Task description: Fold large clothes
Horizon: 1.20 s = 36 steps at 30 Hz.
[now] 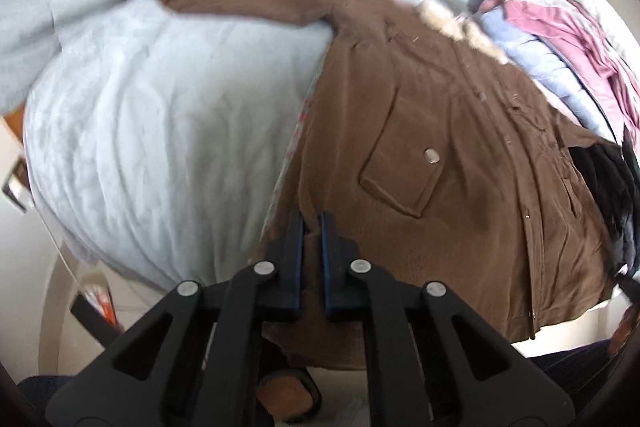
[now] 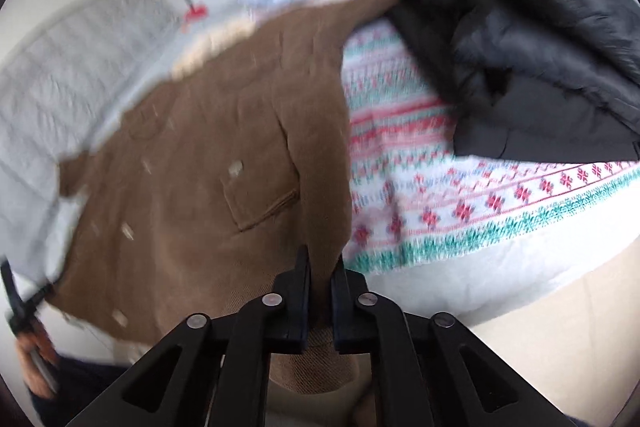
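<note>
Coat: the brown coat [image 1: 432, 131] lies spread front-up on the bed [image 1: 152, 115], hem at the near edge, fur collar [image 1: 460, 23] at the far end.
Long axis: it runs straight away from both tongs, hem to collar.
Left tongs [image 1: 311, 223]: pressed together, pinching the hem at the coat's left bottom corner.
Right tongs [image 2: 320, 263]: pressed together, pinching the hem at the right bottom corner, just beside the patterned blanket [image 2: 460, 195].
Nearer hand: neither; each holds its own corner.
Likely move: carry the hem away, toward the collar.
Obstacle: the black jacket [image 2: 532, 47] lies beyond the right tongs.
</note>
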{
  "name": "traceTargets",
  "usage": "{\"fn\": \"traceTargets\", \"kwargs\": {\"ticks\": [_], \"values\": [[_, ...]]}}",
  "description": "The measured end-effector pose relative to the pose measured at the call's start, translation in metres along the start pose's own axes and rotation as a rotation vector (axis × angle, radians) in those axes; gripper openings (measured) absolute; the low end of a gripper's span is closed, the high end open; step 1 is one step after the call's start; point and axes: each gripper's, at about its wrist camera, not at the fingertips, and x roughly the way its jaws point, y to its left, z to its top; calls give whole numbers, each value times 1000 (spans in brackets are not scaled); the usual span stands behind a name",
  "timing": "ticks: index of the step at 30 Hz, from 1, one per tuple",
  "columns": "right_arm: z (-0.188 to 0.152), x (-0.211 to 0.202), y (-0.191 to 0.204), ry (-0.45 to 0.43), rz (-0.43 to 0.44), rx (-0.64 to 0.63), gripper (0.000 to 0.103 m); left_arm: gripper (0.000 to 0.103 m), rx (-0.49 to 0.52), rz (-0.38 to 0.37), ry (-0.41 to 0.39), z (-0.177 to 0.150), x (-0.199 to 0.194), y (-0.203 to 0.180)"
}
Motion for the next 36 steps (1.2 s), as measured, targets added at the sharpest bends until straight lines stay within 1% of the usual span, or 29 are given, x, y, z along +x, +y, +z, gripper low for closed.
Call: {"fn": "traceTargets", "kwargs": {"ticks": [1, 2, 3, 4, 5, 6, 7, 8, 11, 13, 15, 16, 19, 21, 22, 24, 25, 26, 27, 28, 30, 31, 32, 33, 35, 36], "values": [[-1, 6, 3, 20, -42, -27, 11, 11, -30, 6, 3, 4, -1, 7], [-3, 5, 4, 15, -66, -42, 13, 12, -52, 10, -5, 4, -4, 10], [0, 3, 4, -5, -81, -52, 17, 14, -78, 9, -22, 8, -10, 15], [5, -3, 3, -36, -82, -50, 19, 19, -99, 9, -47, 14, -17, 20], [9, -8, 0, -62, -74, -40, 25, 23, -111, 9, -72, 18, -24, 22], [17, -17, -4, -94, -61, -18, 38, 33, -120, 10, -105, 27, -31, 22], [25, -23, -6, -122, -51, 1, 45, 46, -123, 6, -121, 33, -35, 20], [34, -33, -9, -161, -35, 17, 53, 51, -121, -5, -132, 43, -39, 14], [69, -60, -13, -269, 19, 55, 56, 57, -89, -43, -159, 66, -45, -15], [95, -69, -15, -307, 68, 104, 61, 72, -37, -77, -159, 86, -41, -50], [127, -69, -20, -315, 106, 171, 63, 80, -6, -95, -152, 105, -32, -80], [147, -66, -24, -314, 97, 210, 63, 80, 8, -102, -143, 116, -24, -96], [186, -60, -28, -330, 54, 253, 64, 81, 33, -127, -119, 144, 0, -134], [206, -57, -38, -348, 64, 289, 64, 84, 62, -115, -126, 155, 21, -152], [213, -55, -45, -358, 84, 321, 64, 87, 83, -98, -138, 156, 30, -157], [226, -49, -61, -368, 83, 375, 66, 88, 135, -20, -160, 155, 57, -163], [233, -46, -70, -379, 65, 391, 66, 88, 151, 47, -145, 155, 75, -163], [238, -45, -77, -389, 52, 398, 66, 88, 153, 90, -115, 159, 89, -164], [246, -41, -83, -393, 43, 401, 66, 88, 143, 109, -75, 162, 103, -162], [255, -34, -90, -386, 43, 403, 66, 88, 119, 104, -49, 167, 112, -158], [268, -23, -101, -374, 55, 419, 66, 88, 62, 82, -53, 174, 120, -152], [273, -18, -106, -372, 43, 431, 66, 88, 37, 78, -60, 175, 123, -151], [279, -11, -113, -369, 8, 449, 66, 88, 27, 75, -54, 175, 125, -151], [283, -3, -120, -357, -51, 470, 66, 88, 24, 60, -33, 174, 129, -153], [291, 14, -136, -327, -156, 516, 66, 88, 19, 22, 6, 173, 137, -159], [294, 23, -141, -308, -194, 535, 66, 88, 13, -2, 26, 171, 141, -162]]}}
